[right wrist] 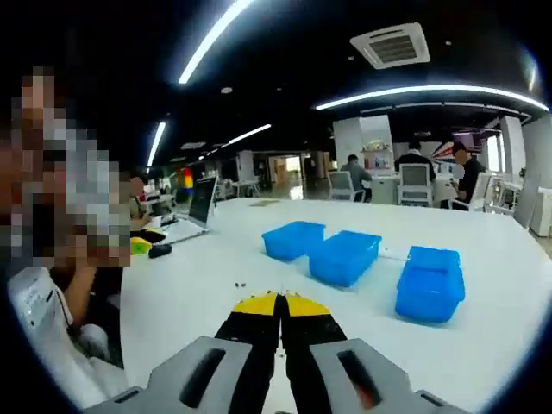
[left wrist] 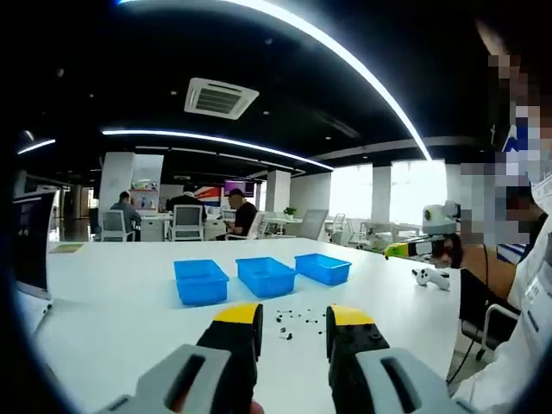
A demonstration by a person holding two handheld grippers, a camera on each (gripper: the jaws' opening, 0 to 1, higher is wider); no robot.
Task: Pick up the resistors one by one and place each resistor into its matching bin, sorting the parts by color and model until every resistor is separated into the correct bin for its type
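resistors scattered, three blue bins behind

On the table three bins stand in a row, side by side: the left bin, the middle bin and the right bin. The resistors lie scattered on the table in front of the bins, between them and the left hand-held gripper. A laptop sits at the table's far edge in the right gripper view. Seated people and chairs are behind the table.
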